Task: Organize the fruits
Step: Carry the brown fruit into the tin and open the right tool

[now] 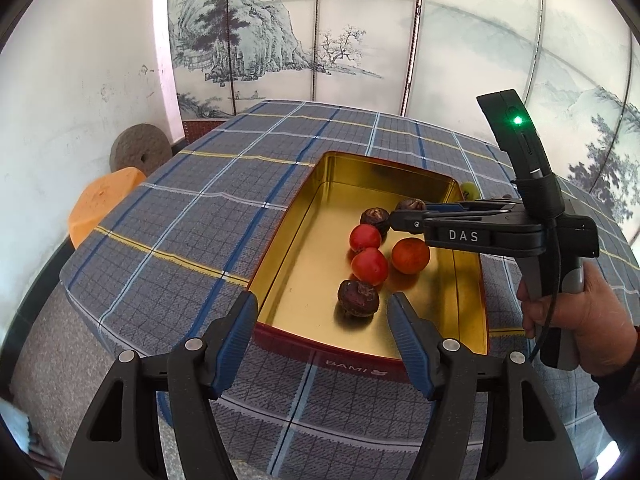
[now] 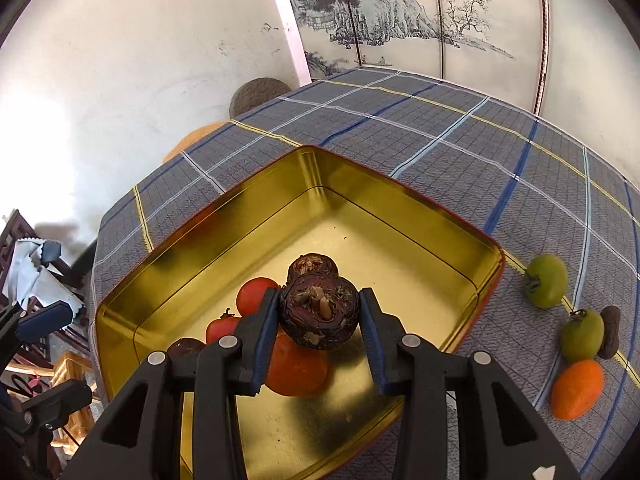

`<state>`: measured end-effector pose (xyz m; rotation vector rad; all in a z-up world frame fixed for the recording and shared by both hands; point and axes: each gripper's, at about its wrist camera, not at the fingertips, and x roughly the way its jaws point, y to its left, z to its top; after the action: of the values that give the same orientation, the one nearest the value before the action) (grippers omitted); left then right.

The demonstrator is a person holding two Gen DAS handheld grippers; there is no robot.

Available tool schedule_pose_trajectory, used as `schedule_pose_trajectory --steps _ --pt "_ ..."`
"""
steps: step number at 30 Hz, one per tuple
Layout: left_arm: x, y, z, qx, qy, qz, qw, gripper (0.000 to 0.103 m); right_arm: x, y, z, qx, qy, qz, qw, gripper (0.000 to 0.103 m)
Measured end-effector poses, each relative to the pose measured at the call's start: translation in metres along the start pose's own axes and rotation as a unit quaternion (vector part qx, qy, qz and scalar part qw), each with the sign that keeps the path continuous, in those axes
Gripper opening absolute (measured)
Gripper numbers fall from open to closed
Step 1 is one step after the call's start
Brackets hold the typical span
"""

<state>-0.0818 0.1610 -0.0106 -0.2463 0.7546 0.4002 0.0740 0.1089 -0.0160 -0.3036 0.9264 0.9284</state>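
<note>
A gold tin box sits on the plaid tablecloth. Inside it lie two red tomatoes, an orange fruit and dark brown water chestnuts. My right gripper is shut on a brown water chestnut and holds it over the box. My left gripper is open and empty at the box's near edge. Outside the box lie two green fruits, an orange fruit and a brown nut.
A painted folding screen stands behind the table. An orange stool and a round stone are left of the table. Wooden furniture shows at lower left in the right wrist view.
</note>
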Motion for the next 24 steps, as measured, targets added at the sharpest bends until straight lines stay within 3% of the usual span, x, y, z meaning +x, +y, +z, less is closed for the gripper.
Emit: schedule_pose_trajectory --steps 19,24 --pt "0.0061 -0.0021 -0.0025 0.005 0.013 -0.007 0.9999 0.068 0.0049 0.0076 0.0019 -0.010 -0.001 -0.007 1.000 0.040" --pt "0.0068 -0.0022 -0.0028 0.004 0.015 -0.007 0.9998 0.068 -0.0008 0.0070 0.0012 -0.001 -0.014 0.005 1.000 0.051"
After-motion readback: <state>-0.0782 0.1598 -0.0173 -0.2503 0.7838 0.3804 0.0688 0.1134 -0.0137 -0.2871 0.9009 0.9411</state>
